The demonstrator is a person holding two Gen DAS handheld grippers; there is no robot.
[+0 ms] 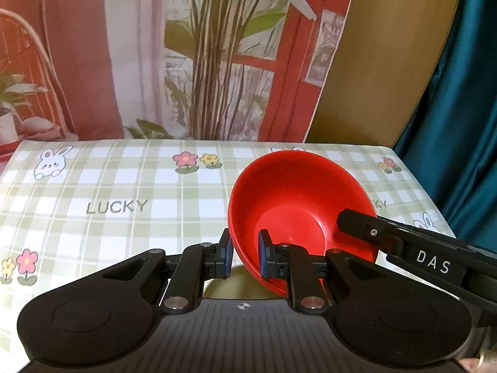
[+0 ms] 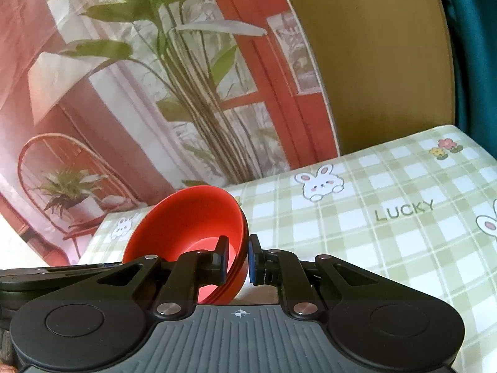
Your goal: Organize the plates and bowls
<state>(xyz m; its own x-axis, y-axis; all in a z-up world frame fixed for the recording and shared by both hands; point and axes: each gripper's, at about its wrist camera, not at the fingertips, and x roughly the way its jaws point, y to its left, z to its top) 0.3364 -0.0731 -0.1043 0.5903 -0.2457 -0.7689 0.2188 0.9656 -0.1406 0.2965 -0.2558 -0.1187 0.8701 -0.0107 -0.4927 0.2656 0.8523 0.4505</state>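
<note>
Bowls (image 1: 295, 205) in red, nested into one stack, hang tilted above the table (image 1: 124, 186); the layered rims suggest three or four, though the exact count cannot be told. Two tools hold the stack from opposite sides. In the left wrist view the left tool (image 1: 246, 256) is clamped on the near left rim, one blue pad (image 1: 264, 258) inside the top bowl and the other against the outside of the stack. The right tool (image 2: 236, 259) grips the opposite rim in the same way, one finger inside, one outside; it enters the left view from the right, lettered "DAS". One table shows, covered with a green checked cloth printed with rabbits, flowers and "LUCKY". A backdrop (image 1: 217, 62) picturing plants and a red door frame stands behind it.
</note>
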